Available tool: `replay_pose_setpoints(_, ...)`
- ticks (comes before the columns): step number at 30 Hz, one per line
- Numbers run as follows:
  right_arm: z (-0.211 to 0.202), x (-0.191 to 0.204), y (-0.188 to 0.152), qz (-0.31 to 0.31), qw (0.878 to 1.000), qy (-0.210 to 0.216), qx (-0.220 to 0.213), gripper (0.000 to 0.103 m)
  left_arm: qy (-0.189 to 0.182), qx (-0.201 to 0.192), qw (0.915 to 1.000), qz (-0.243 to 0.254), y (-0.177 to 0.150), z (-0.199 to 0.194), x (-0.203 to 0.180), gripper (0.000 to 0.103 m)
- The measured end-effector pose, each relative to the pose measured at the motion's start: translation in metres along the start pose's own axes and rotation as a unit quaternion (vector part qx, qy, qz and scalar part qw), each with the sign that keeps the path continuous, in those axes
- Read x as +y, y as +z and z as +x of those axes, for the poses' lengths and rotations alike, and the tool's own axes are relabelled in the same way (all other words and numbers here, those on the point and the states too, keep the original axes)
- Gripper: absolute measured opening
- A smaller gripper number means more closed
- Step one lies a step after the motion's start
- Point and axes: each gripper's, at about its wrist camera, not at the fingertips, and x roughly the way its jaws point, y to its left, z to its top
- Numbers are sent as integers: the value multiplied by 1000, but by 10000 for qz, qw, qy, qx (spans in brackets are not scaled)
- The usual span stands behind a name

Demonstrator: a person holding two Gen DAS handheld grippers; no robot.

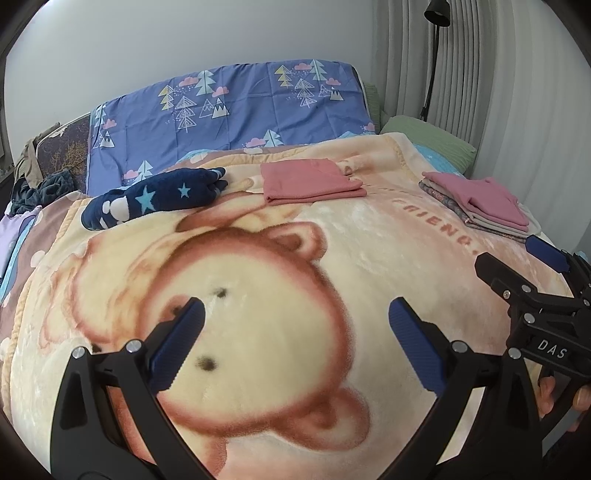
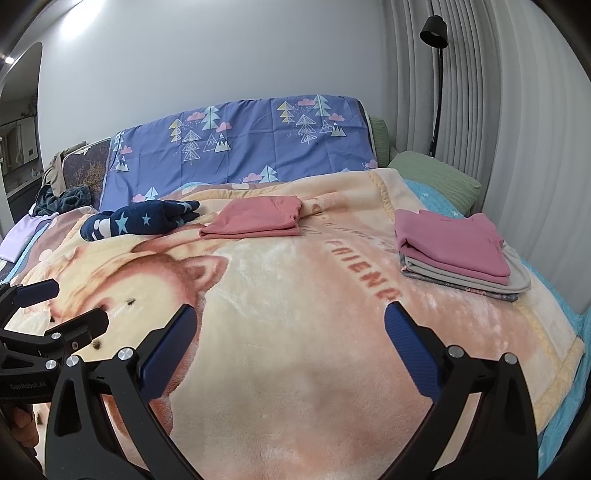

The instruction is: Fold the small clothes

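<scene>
At the far left edge of the bed a pale lilac cloth lies flat, partly off the fleece blanket with its big bear picture, and behind it a dark heap of clothes sits against the wall end. Next along, a navy garment with light blue stars lies bunched in a loose roll near the top of the blanket, just beside a folded salmon-pink piece that rests flat at the upper middle. Behind both, a blue sheet printed with trees and clouds is draped upright across the head of the bed. In the foreground the left gripper hovers low over the bear's face with its blue-padded fingers spread wide apart and nothing between them. To its right, the right gripper hangs over the bare blanket, its jaws likewise wide apart and holding nothing; the two tools sit near each other, side by side, each showing at the edge of the other's view. Further right, a neat stack of folded clothes sits on the blanket's right side, a pink piece on top, grey and patterned ones beneath. Beyond it lie a green pillow, a black floor lamp and pale curtains.
</scene>
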Motion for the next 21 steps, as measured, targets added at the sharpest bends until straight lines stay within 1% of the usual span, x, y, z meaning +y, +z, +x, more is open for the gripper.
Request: replay_pose_setpoints(21,6,0,-1,-38,10000,12,43,102,8,48,10000,76,-4,3,0,101)
